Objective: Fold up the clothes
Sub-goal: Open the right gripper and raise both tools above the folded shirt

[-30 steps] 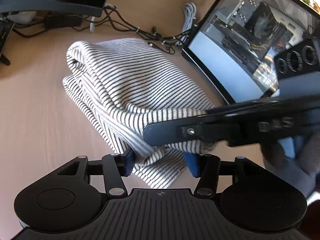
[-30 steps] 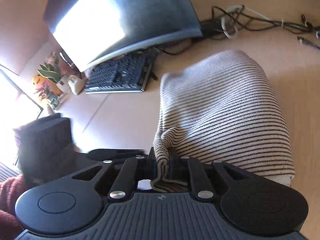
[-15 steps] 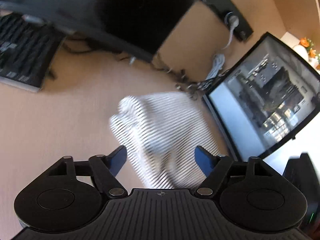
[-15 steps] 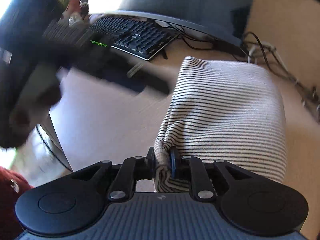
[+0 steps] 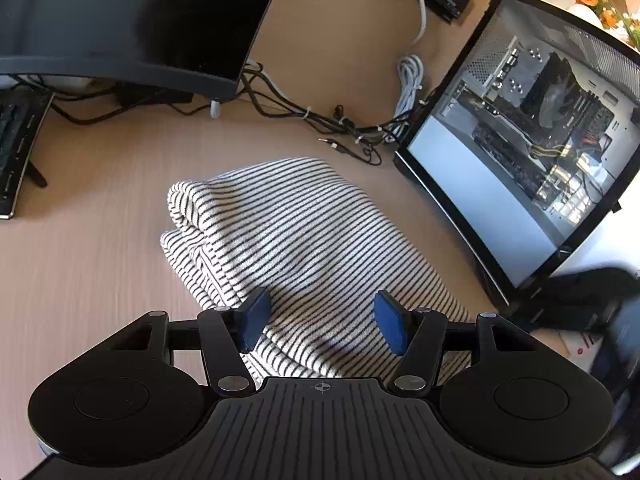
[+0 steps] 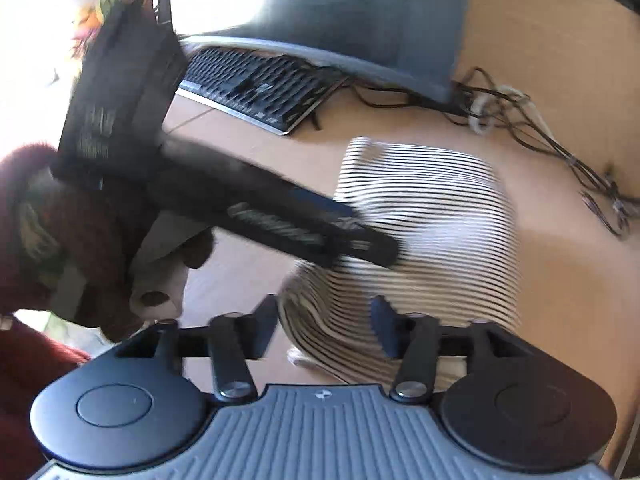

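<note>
folded garment (image 5: pixel 304 240) on desk (image 5: pixel 80 264); monitor (image 5: pixel 132 20) and cables (image 5: pixel 320 120) behind, computer case (image 5: pixel 528 128) right.

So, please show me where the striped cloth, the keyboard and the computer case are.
Striped cloth (image 5: pixel 304 232), left wrist view: middle of its top layer.
Keyboard (image 6: pixel 256 88), right wrist view: middle of the key area.
Computer case (image 5: pixel 532 128), left wrist view: its glass side panel.

Garment (image 5: pixel 304 232) white with thin black stripes. Desk (image 5: pixel 88 256) light wood; left gripper (image 5: pixel 322 320) pads blue. Sleeve (image 6: pixel 24 216) looks dark red, blurred.
</note>
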### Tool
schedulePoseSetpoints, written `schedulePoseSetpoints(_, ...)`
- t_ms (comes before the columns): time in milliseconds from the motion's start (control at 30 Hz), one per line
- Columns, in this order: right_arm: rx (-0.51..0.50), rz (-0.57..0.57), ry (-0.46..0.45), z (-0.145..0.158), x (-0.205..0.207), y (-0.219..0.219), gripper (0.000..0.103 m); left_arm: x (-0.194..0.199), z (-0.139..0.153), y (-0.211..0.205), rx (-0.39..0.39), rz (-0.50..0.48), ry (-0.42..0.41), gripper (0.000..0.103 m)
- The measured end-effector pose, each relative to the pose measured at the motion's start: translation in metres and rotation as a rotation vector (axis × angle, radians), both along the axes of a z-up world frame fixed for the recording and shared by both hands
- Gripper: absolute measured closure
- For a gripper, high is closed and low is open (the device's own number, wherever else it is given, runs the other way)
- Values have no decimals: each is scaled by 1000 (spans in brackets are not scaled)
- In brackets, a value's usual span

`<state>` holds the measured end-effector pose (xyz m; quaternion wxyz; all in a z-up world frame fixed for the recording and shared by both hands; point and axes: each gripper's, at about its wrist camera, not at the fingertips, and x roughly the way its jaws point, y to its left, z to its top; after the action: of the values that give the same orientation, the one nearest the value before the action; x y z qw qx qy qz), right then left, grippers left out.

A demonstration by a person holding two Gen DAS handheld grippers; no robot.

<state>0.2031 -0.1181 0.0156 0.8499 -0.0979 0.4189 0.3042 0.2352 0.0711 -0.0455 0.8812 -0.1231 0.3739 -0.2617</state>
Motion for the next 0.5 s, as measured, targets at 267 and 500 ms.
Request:
schedulePoseSetpoints(267, 211, -369, 77, 13, 60, -78, 44, -3, -5, -4, 24, -9, -14, 40)
schedulePoseSetpoints(500, 264, -465, 199, -38, 75, -83, 34, -4, -6, -1, 14, -12, -13, 40)
